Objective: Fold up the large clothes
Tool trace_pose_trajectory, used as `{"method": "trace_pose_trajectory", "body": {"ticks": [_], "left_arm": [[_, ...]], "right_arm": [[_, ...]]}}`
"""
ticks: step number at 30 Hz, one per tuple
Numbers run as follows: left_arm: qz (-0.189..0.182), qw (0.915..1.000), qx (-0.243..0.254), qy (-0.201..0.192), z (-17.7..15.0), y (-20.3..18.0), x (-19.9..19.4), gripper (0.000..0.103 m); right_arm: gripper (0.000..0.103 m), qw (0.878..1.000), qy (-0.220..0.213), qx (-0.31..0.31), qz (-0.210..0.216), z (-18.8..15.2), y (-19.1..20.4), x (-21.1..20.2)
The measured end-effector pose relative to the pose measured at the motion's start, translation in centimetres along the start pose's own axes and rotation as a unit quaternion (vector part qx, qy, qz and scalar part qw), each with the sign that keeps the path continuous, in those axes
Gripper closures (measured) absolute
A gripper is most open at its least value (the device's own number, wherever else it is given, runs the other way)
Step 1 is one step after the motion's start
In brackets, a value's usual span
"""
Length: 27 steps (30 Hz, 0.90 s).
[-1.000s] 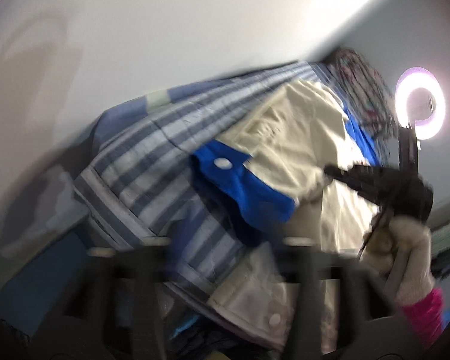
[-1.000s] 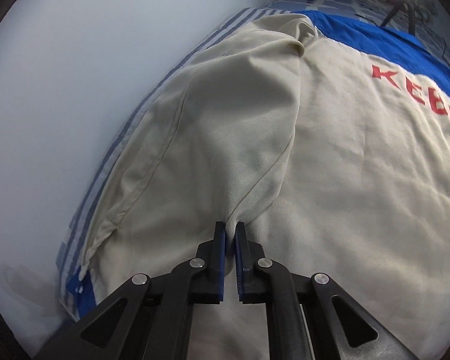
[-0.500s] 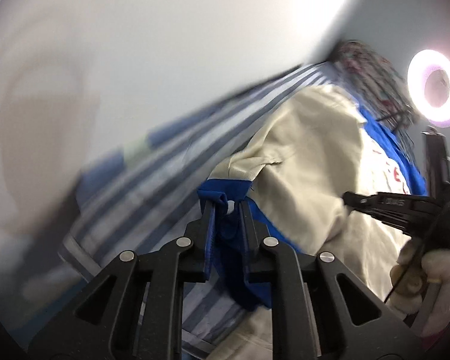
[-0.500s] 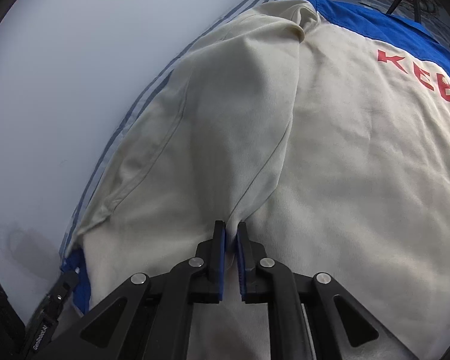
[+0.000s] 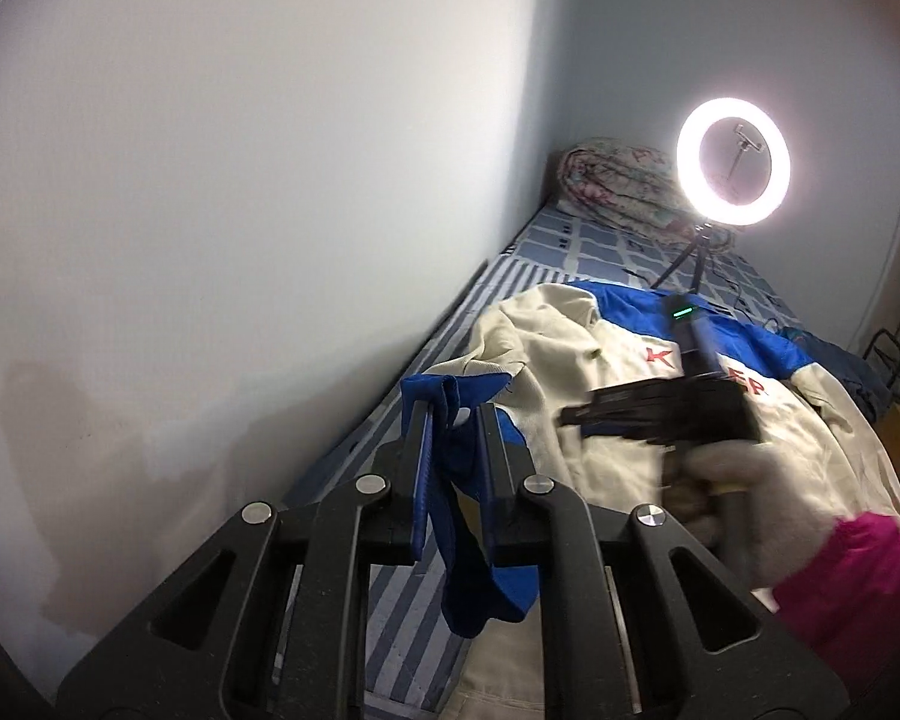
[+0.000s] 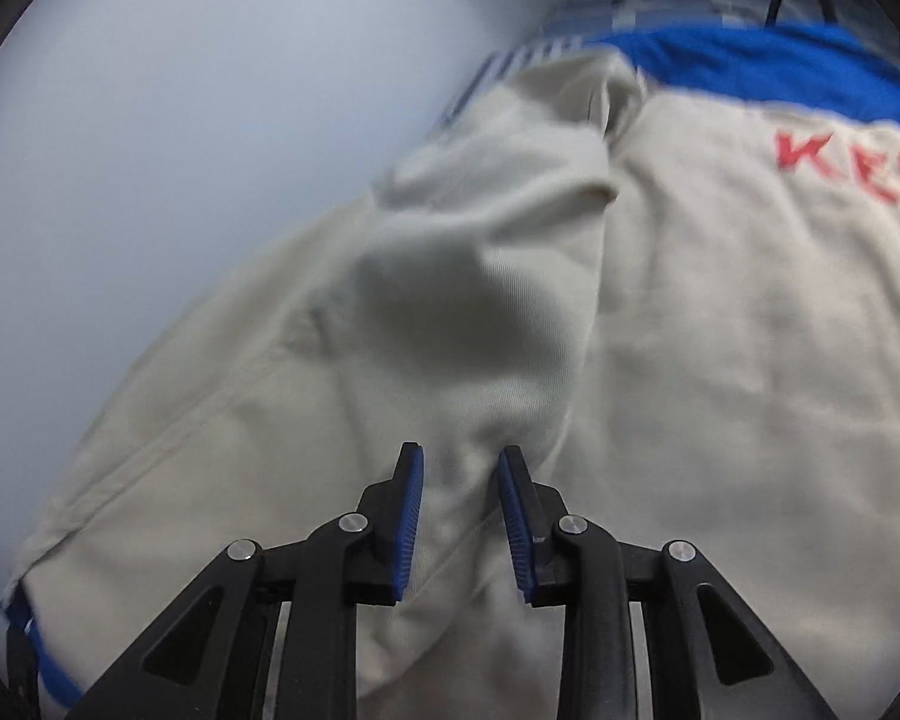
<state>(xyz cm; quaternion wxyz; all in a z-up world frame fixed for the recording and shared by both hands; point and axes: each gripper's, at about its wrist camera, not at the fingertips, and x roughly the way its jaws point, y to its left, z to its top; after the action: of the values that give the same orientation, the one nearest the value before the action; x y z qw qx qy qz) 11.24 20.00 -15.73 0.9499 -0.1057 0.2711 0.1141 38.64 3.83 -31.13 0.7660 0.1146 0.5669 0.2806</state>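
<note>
left tongs (image 5: pixel 450 450): parted, blue cuff (image 5: pixel 444 402) draped between them | right tongs (image 6: pixel 459 516): released, straddling cream jacket (image 6: pixel 660 360) fold | jacket on striped bed (image 5: pixel 390 600), ring light (image 5: pixel 733 162) far right

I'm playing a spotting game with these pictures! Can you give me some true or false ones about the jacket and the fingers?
1. The ring light is switched on. True.
2. The jacket has green letters. False: they are red.
3. The right gripper is clamped tight on the jacket. False: its fingers stand apart.
4. Blue cloth hangs between the left gripper's fingers. True.
5. The jacket lies on a striped bedsheet. True.
</note>
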Motion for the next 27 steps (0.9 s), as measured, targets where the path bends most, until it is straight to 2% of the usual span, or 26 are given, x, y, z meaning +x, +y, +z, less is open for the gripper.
{"method": "trace_pose_trajectory", "body": {"ticks": [3,6,8,11,16,19,21,24,26,27], "left_arm": [[-0.009,0.9998,0.019,0.001,-0.3,-0.9,-0.5,0.092],[-0.024,0.9989,0.040,-0.004,-0.6,-1.8,-0.8,0.092],[-0.037,0.9979,0.052,-0.008,-1.0,-2.4,-1.4,0.092],[-0.056,0.9958,0.071,-0.009,-2.4,-3.3,-2.9,0.092],[-0.077,0.9930,0.089,-0.002,-3.1,-4.5,-3.5,0.092],[-0.084,0.9919,0.096,0.002,-3.2,-4.7,-3.4,0.092],[-0.086,0.9915,0.097,0.005,-3.3,-4.7,-3.4,0.092],[-0.089,0.9908,0.102,0.009,-3.6,-4.8,-3.8,0.092],[-0.087,0.9902,0.108,0.010,-3.9,-4.6,-3.9,0.092],[-0.087,0.9900,0.110,0.011,-4.2,-4.5,-4.1,0.092]], "right_arm": [[0.075,0.999,0.037,-0.014,0.003,-0.6,0.9,2.9],[0.072,0.998,0.048,-0.040,0.016,0.4,1.3,1.5],[0.058,0.998,0.023,-0.048,0.013,2.0,1.1,-1.3],[0.044,0.999,-0.007,-0.034,0.018,5.5,0.6,-4.1],[0.043,0.999,-0.025,-0.034,0.011,11.6,2.3,-4.2],[0.043,0.999,-0.011,-0.026,0.017,14.8,3.7,-1.8],[0.043,1.000,0.003,-0.026,0.006,15.6,4.3,-0.4],[0.050,0.999,0.020,-0.031,-0.035,16.3,4.5,1.7],[0.087,0.998,0.033,-0.029,-0.041,16.6,4.3,2.8],[0.092,0.998,0.035,-0.025,-0.043,16.5,4.0,3.0]]}}
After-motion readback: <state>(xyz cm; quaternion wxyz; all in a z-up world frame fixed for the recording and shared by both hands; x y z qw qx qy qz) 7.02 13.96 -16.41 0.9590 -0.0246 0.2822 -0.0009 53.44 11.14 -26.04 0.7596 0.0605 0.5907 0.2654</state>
